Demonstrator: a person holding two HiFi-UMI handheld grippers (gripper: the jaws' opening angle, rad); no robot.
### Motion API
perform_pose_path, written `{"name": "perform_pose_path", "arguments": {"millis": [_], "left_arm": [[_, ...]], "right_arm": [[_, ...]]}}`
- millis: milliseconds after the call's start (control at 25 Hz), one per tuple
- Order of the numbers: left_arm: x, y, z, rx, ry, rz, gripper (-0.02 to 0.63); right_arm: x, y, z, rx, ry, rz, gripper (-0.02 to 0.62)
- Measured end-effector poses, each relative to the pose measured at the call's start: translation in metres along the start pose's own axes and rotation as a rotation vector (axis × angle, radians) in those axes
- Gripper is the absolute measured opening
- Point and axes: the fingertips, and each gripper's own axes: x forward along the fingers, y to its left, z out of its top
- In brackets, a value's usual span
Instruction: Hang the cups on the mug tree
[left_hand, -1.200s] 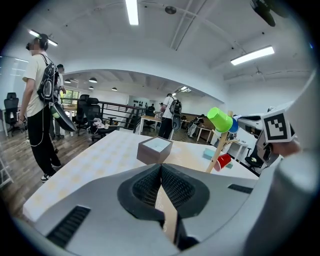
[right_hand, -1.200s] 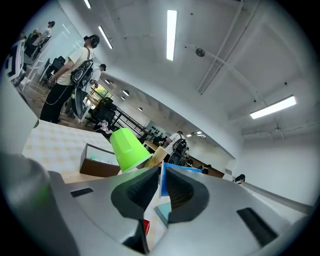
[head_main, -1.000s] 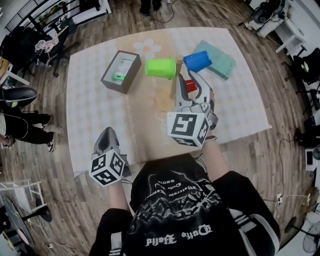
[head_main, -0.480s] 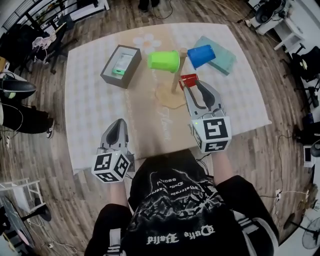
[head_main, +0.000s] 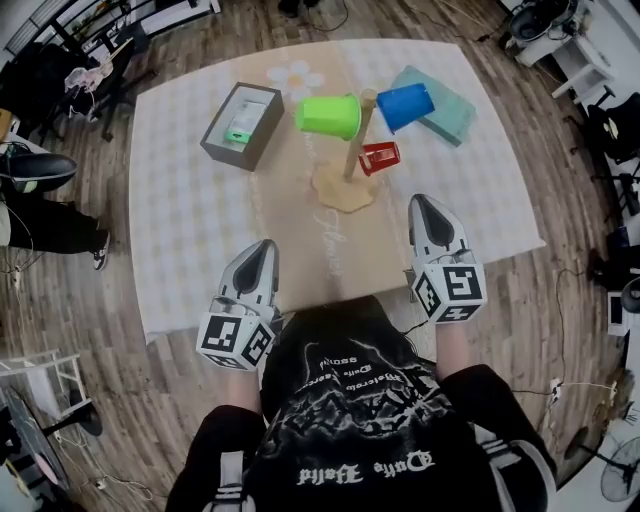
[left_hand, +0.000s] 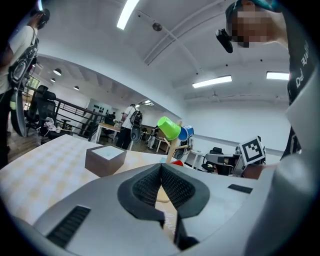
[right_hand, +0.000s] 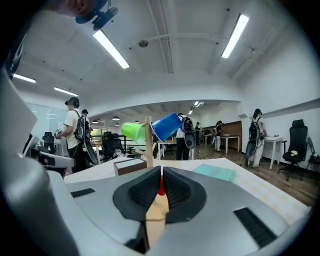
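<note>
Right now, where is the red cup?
In the head view, the red cup hangs low on the right side of the mug tree, below the blue cup and opposite the green cup.

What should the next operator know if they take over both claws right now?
Left claw: shut, empty.
Right claw: its jaws have just been closing and are now shut, with nothing between them.
Mug tree: green cup and blue cup are up top, red cup is lower down. All three look hung.
Left to do: no loose cup is in view, so the hanging looks finished.
</note>
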Motion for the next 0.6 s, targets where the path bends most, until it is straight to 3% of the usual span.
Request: {"name": "perform_pose_path", "arguments": {"millis": [240,600], "left_arm": [[0.011,-0.013,-0.015,0.008,0.037,0.055,0.02],[0.038,-0.054,-0.014,0.04,0.031,0.041,0.02]], "right_arm": [[-0.024,-0.039,-0.029,0.005,0.016,-0.054,0.011],[-0.03,-0.062,-0.024,0.005,0.0,0.012,0.008]]}}
